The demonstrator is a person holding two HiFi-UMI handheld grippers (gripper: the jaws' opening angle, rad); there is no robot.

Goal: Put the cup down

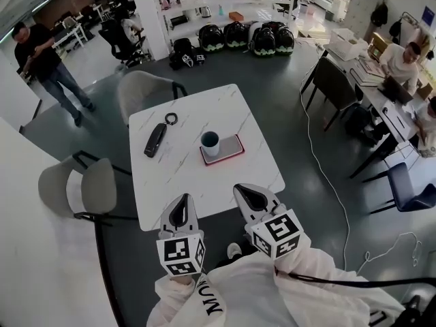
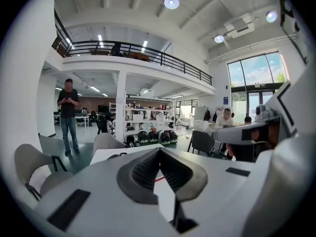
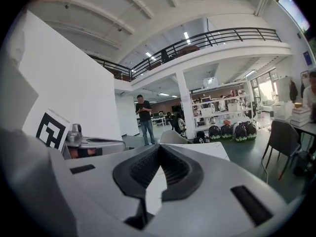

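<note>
While left hand-held gripper [image 1: 180, 201] and right hand-held gripper [image 1: 249, 192] hover at near edge of surface [image 1: 204, 107], head view shows cup [image 1: 210, 142] upright on red-rimmed flat pad [image 1: 228, 151], mid-surface, well apart from both. Black fob [image 1: 155, 139] with ring lies left of cup. Both pairs of jaws together, empty.
Left gripper view: jaws closed tip to tip, nothing between; surface beyond, standing person [image 2: 67, 115] far left.
Right gripper view: jaws closed, nothing held; surface corner beyond tips.
</note>
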